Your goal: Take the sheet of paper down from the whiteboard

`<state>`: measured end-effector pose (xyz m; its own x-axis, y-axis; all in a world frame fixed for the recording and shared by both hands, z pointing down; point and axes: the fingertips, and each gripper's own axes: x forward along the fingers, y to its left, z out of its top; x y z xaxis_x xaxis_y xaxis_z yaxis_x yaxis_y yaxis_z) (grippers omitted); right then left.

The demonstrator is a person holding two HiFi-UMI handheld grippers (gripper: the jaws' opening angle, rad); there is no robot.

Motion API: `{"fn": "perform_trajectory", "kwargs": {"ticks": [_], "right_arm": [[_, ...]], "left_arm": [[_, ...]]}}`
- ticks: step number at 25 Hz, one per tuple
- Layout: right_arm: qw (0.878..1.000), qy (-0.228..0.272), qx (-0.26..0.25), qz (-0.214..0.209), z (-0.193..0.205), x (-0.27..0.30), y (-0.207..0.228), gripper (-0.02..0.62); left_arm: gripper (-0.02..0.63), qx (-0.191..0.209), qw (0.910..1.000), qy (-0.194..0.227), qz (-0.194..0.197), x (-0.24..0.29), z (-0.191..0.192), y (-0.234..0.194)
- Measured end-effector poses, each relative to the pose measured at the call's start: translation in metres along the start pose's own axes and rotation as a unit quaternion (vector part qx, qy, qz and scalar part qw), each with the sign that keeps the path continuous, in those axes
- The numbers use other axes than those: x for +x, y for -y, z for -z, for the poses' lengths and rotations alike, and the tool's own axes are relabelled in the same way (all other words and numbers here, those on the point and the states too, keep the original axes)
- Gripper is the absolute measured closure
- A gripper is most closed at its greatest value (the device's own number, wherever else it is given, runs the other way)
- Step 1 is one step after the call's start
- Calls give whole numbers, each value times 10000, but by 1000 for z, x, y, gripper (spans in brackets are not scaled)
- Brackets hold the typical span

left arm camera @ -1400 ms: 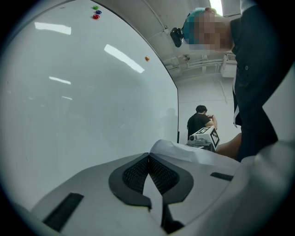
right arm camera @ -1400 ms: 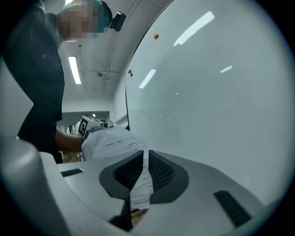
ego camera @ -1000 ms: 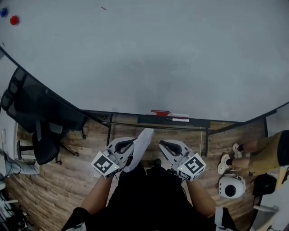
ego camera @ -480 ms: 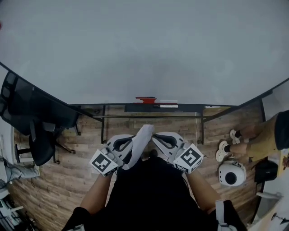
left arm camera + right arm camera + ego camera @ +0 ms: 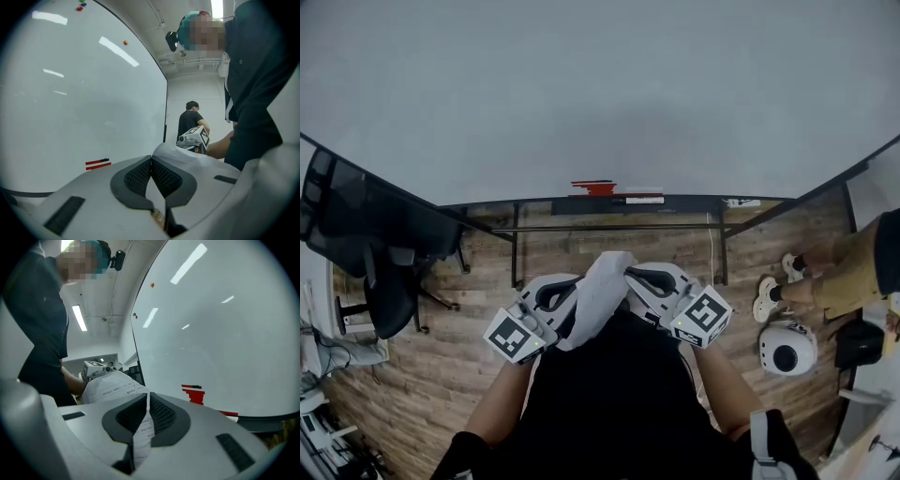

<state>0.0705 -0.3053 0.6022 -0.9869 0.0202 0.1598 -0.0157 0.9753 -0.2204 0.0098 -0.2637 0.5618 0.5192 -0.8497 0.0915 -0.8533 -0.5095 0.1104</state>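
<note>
The sheet of paper (image 5: 602, 292) is off the whiteboard (image 5: 600, 94) and hangs crumpled between my two grippers in front of the person's body. My left gripper (image 5: 575, 302) is shut on its left side, and in the left gripper view the sheet (image 5: 176, 152) curls out past the closed pads (image 5: 138, 176). My right gripper (image 5: 630, 277) is shut on the right side. Seen from the right gripper view, the printed sheet (image 5: 112, 387) runs down between its pads (image 5: 161, 413). The two grippers sit close together, both pointing toward the board.
Red and black markers (image 5: 607, 190) lie on the board's tray. A black office chair (image 5: 366, 253) stands at left. A person's legs (image 5: 844, 281) and a white round device (image 5: 785, 356) are at right on the wood floor. Another person (image 5: 192, 119) stands beyond the board's end.
The right gripper came in to the sheet's right side and closed on it; before, only the left held it. Both grippers drew closer together, and the board's top-left magnets left the view.
</note>
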Motion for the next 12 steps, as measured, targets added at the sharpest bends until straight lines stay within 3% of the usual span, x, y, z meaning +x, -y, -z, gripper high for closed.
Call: {"fn": "perform_trajectory", "kwargs": {"ticks": [12], "right_arm": [[9996,145,-2,235,-8,2,12,563]], "left_arm": [[594,-257,9996,53,-74,-17,10,-3]]}}
